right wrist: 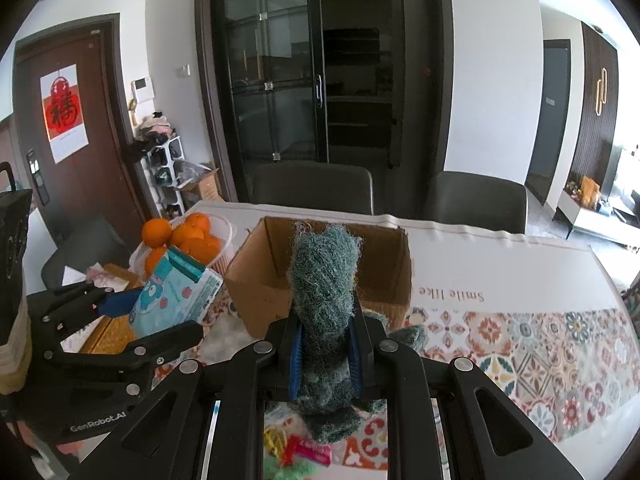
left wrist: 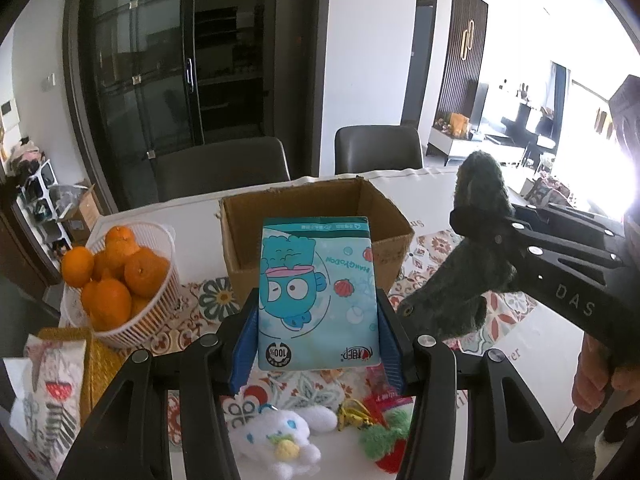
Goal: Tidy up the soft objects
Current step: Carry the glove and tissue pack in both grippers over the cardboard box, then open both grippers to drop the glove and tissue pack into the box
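Note:
My left gripper (left wrist: 318, 320) is shut on a blue cartoon tissue pack (left wrist: 316, 292) and holds it above the table, in front of an open cardboard box (left wrist: 312, 224). My right gripper (right wrist: 325, 350) is shut on a dark green fuzzy cloth (right wrist: 324, 296), also held up in front of the box (right wrist: 320, 264). The cloth (left wrist: 460, 280) hangs to the right of the pack in the left wrist view. The pack (right wrist: 172, 296) shows at the left of the right wrist view. A white plush toy (left wrist: 280, 436) and a green and red plush (left wrist: 386, 436) lie on the table below.
A white basket of oranges (left wrist: 120, 280) stands left of the box. A patterned bag (left wrist: 48, 392) and a yellow woven mat (left wrist: 96, 364) lie at the near left. Two dark chairs (left wrist: 224, 172) stand behind the table. A patterned tablecloth (right wrist: 520, 344) covers the table's right side.

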The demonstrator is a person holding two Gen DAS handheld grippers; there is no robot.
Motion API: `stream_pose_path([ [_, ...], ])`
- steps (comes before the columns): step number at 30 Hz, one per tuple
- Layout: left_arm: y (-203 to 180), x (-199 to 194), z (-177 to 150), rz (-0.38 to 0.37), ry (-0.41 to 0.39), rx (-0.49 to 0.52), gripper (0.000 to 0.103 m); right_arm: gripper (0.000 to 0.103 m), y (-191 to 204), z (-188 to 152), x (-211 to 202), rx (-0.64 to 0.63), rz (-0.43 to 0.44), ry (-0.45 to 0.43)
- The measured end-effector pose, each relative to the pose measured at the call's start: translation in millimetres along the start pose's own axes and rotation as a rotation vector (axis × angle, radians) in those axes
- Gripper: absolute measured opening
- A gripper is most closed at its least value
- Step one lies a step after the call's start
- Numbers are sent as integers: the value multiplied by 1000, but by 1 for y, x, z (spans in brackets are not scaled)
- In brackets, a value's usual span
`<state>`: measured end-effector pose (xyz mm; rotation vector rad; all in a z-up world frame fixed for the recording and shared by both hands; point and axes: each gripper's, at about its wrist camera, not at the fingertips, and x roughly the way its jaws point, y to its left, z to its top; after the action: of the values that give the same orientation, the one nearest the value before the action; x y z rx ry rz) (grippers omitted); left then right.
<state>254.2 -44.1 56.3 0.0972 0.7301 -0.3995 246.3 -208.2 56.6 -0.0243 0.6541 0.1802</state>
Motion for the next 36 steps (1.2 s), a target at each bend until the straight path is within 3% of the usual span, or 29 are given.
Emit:
stream_pose_path([
  [11,10,15,39,13,18,20,52,20,-5,47,23,-46,-28,-14],
  [19,18,32,67,31,47,28,52,20,-11,80,53,-77,-17,41],
  [26,23,51,81,44,73,24,52,20,-21,96,78,-52,25,78],
  [36,46,87,92,22,120,-76,52,20,-39,97,131,44,84,176],
])
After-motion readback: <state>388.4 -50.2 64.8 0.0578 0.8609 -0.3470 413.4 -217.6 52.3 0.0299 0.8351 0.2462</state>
